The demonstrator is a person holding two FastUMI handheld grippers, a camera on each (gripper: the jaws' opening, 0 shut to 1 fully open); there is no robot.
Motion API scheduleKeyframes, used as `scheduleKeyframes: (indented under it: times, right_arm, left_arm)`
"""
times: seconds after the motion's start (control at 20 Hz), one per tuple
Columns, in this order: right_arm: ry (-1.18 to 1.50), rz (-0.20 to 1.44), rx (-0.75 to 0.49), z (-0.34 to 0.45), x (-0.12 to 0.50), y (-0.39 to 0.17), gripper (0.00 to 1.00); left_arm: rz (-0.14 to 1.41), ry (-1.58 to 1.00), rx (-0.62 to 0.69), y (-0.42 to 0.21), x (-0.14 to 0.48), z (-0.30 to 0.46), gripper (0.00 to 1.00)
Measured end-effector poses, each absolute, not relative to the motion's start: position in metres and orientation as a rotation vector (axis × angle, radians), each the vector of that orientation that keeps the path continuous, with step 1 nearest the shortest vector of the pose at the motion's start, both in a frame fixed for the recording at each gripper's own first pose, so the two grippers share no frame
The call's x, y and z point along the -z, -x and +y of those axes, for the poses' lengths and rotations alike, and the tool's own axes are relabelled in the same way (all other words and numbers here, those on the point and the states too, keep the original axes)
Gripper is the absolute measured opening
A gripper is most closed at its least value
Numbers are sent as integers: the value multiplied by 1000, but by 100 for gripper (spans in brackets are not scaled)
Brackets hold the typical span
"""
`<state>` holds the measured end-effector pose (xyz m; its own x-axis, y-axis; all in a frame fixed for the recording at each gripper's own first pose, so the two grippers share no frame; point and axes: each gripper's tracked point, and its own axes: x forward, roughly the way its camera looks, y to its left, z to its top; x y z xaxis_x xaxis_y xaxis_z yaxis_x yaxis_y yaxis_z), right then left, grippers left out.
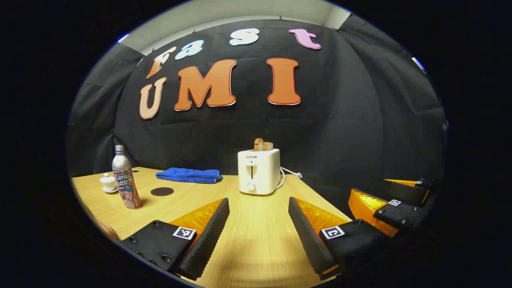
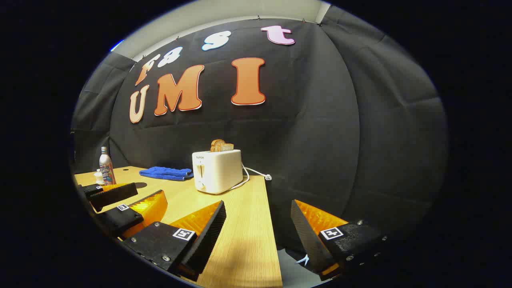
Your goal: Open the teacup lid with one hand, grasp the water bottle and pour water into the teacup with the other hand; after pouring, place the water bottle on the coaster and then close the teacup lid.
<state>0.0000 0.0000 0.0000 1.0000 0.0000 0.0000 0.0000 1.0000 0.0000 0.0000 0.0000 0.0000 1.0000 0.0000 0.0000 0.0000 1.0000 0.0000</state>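
From the left gripper view, my left tool (image 1: 259, 234) has its jaws spread wide with nothing between them, low over the near edge of the wooden surface (image 1: 256, 240). Everything I need sits far off to the left: the small white teacup (image 1: 108, 183) with its lid (image 1: 107, 176) on, the water bottle (image 1: 125, 179) upright just beside and in front of it, and the dark round coaster (image 1: 162, 191) a little to the right of the bottle. A blue towel (image 1: 189, 175) and a white toaster (image 1: 259, 171) with bread in it stand further back. The right tool (image 1: 400, 200) shows at the right edge, also parted and empty.

From the right gripper view, my right tool (image 2: 258, 236) is open and holds nothing, hanging over the surface's right-hand edge. The bottle (image 2: 105, 165) and teacup (image 2: 98, 176) are small and distant at the far left, beyond the left tool (image 2: 120, 202).

Nothing has begun, I judge. I'd send the left tool to the lid first, swinging around the bottle rather than past its neck, descend straight over the knob, and pinch gently so the cup stays seated on its saucer.
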Motion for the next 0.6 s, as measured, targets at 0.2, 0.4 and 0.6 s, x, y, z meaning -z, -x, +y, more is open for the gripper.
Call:
scheduleKeyframes:
  times: [0.2,0.4,0.6]
  right_arm:
    - [0,0,0,0,0,0,98]
    - [0,1,0,0,0,0,98]
    - [-1,-14,-6,0,-2,-2,98]
  left_arm:
    - [0,0,0,0,0,0,98]
    - [1,-4,2,-1,1,0,98]
    - [-4,0,3,-8,-1,-1,98]
